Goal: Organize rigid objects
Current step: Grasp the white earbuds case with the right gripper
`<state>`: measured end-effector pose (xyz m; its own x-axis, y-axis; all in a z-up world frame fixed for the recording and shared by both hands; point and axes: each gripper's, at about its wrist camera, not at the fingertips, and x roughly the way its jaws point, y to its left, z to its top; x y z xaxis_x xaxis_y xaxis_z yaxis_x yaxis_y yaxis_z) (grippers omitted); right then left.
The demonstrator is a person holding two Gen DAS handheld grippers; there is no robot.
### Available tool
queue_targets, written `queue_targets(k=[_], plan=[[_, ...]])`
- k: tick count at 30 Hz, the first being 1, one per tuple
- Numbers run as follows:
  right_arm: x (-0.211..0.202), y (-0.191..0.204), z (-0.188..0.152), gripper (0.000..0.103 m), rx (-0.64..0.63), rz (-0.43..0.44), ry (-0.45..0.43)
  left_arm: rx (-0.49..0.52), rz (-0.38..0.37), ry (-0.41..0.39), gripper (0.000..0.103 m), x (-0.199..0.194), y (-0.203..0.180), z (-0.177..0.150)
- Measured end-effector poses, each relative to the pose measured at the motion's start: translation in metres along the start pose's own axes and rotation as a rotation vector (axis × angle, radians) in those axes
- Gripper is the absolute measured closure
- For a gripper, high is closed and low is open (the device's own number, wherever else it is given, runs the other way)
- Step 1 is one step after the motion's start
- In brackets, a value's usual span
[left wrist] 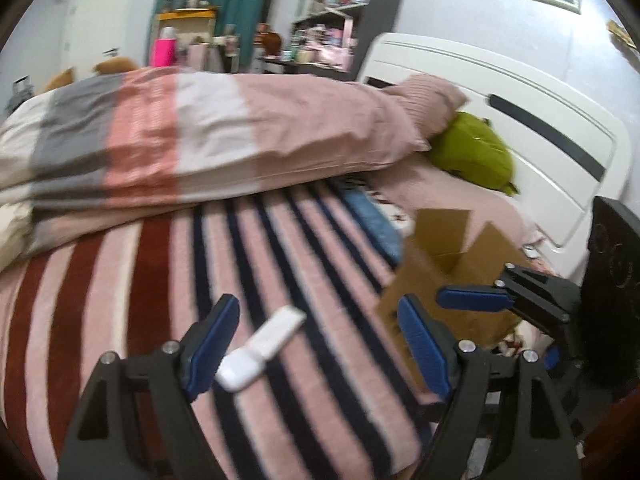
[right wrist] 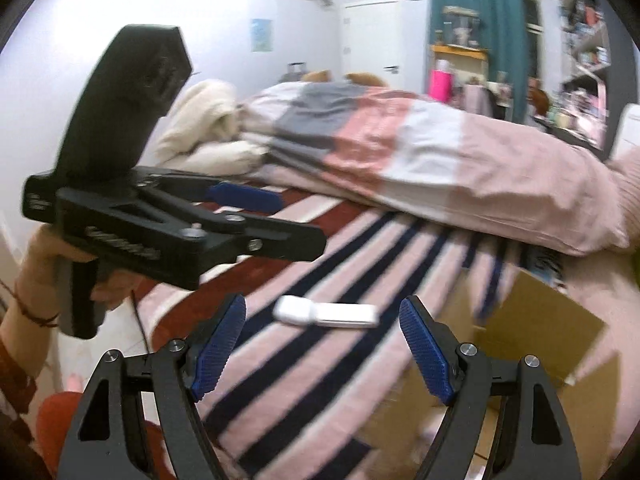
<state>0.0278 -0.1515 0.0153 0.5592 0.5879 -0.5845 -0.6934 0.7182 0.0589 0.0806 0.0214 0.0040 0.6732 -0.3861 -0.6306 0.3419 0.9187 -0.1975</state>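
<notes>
A white two-part plastic object (left wrist: 262,345) lies on the striped blanket (left wrist: 120,280), close to the left finger of my open, empty left gripper (left wrist: 320,310). An open cardboard box (left wrist: 452,264) sits on the bed to the right. In the right wrist view the white object (right wrist: 326,313) lies ahead of my open, empty right gripper (right wrist: 322,312), with the box (right wrist: 532,320) at the right. The left gripper (right wrist: 256,216) shows there at the left, held by a hand, open. The right gripper (left wrist: 472,298) shows in the left wrist view by the box.
A folded pink, grey and white duvet (left wrist: 200,136) lies across the far side of the bed. A green pillow (left wrist: 472,152) rests by the white headboard (left wrist: 540,128). A blue cloth (left wrist: 372,220) lies near the box. Shelves and a desk stand behind.
</notes>
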Motion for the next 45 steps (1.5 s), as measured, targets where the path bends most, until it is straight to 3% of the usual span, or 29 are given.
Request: queue_targets(k=[4, 9, 18, 26, 28, 29, 30, 31, 36, 43, 45], plan=[[0.029, 0.024, 0.000, 0.026, -0.019, 0.066, 0.050, -0.050, 0.071, 0.007, 0.024, -0.002, 0.039, -0.029], [0.079, 0.040, -0.006, 0.026, -0.031, 0.082, 0.130, -0.097, 0.118, 0.025, 0.024, -0.001, 0.084, -0.064], [0.174, 0.028, -0.039, 0.026, 0.133, 0.095, 0.310, -0.185, 0.108, 0.051, 0.024, 0.010, 0.137, -0.104], [0.218, 0.023, -0.045, 0.026, 0.156, 0.058, 0.341, -0.233, 0.088, 0.063, 0.024, 0.024, 0.160, -0.117], [0.223, 0.023, -0.044, 0.027, 0.137, 0.026, 0.326, -0.237, 0.086, 0.068, 0.024, 0.027, 0.163, -0.119], [0.226, 0.023, -0.043, 0.034, 0.130, 0.010, 0.321, -0.238, 0.086, 0.070, 0.024, 0.028, 0.163, -0.119], [0.228, 0.024, -0.042, 0.054, 0.118, -0.021, 0.316, -0.238, 0.085, 0.073, 0.024, 0.029, 0.163, -0.120], [0.230, 0.025, -0.042, 0.053, 0.099, -0.060, 0.313, -0.238, 0.083, 0.074, 0.024, 0.029, 0.163, -0.120], [0.222, 0.032, -0.040, 0.053, 0.050, -0.070, 0.296, -0.227, 0.038, 0.072, 0.024, 0.028, 0.152, -0.113], [0.165, 0.055, -0.015, 0.054, -0.041, 0.013, 0.168, -0.187, -0.116, 0.051, 0.025, 0.025, 0.107, -0.080], [0.146, 0.059, -0.008, 0.054, -0.052, 0.032, 0.132, -0.168, -0.159, 0.040, 0.034, 0.021, 0.089, -0.067]])
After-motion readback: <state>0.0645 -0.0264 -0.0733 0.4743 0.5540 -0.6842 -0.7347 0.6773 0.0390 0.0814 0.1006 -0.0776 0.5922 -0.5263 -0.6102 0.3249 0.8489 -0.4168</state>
